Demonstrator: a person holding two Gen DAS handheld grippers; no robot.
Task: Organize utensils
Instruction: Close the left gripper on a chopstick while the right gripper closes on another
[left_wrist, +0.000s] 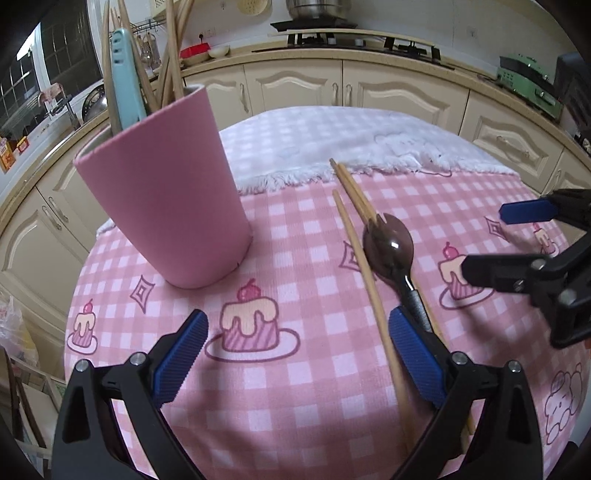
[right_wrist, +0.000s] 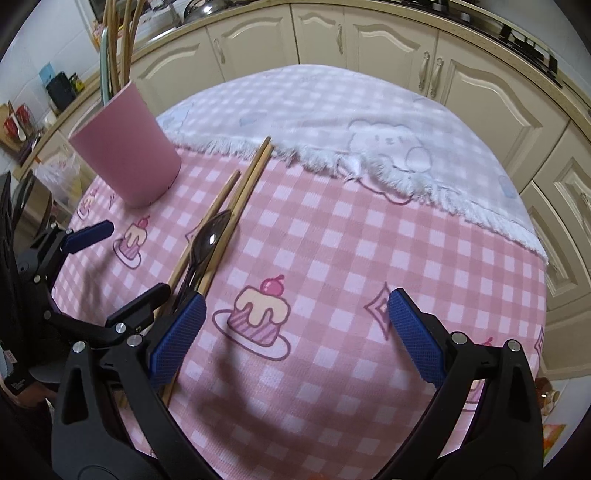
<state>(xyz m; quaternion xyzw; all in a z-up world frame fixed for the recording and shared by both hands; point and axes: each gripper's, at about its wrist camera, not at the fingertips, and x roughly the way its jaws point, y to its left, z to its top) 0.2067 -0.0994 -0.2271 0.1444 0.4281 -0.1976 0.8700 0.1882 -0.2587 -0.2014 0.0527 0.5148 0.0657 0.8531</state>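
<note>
A pink cup (left_wrist: 166, 192) (right_wrist: 125, 155) stands at the left of the table, holding several wooden chopsticks and a pale blue utensil (left_wrist: 125, 85). On the pink checked cloth lie a dark spork (left_wrist: 388, 243) (right_wrist: 210, 236) and loose wooden chopsticks (left_wrist: 365, 273) (right_wrist: 251, 177) beside it. My left gripper (left_wrist: 297, 321) (right_wrist: 135, 258) is open and low over the cloth; its right finger is over the spork's handle, and one chopstick runs just inside that finger. My right gripper (right_wrist: 297, 302) (left_wrist: 491, 240) is open, to the right of the spork, with nothing between its fingers.
A white fringed towel (left_wrist: 332, 140) (right_wrist: 369, 147) covers the far half of the round table. Cream cabinets (left_wrist: 295, 88) and a counter with a stove (left_wrist: 314, 33) curve behind. A plastic bag (right_wrist: 59, 170) sits beyond the table's left edge.
</note>
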